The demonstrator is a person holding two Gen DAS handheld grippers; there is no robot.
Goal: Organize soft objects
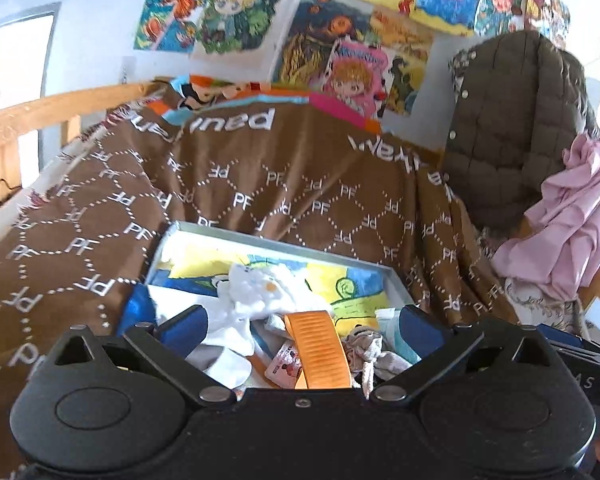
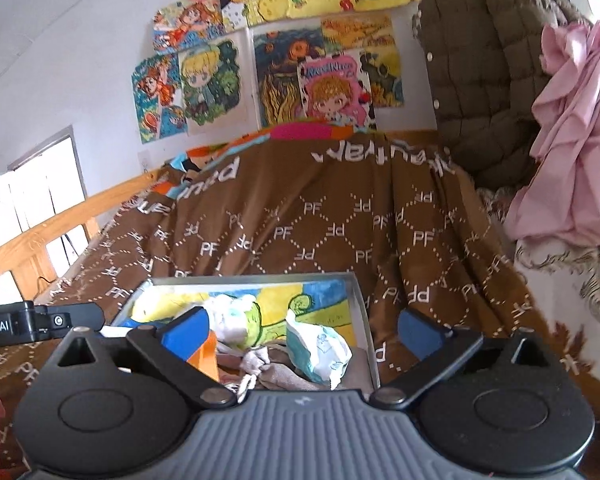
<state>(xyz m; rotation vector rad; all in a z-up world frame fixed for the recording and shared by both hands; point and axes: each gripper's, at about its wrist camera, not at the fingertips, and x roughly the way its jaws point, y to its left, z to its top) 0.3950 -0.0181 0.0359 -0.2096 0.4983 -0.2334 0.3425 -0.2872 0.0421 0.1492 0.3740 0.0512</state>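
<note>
Brown blanket (image 1: 260, 184) holds a tray (image 1: 284, 246) of socks (image 1: 260, 292); both grippers (image 1: 300, 320) (image 2: 300, 328) wide, empty; sorting looks near done.

The brown blanket (image 2: 332, 220) lies bare toward twelve o'clock; at two o'clock the quilted jacket (image 2: 480, 80) and pink cloth (image 2: 572, 152) block passage, a wooden rail (image 2: 32, 248) at nine.
</note>
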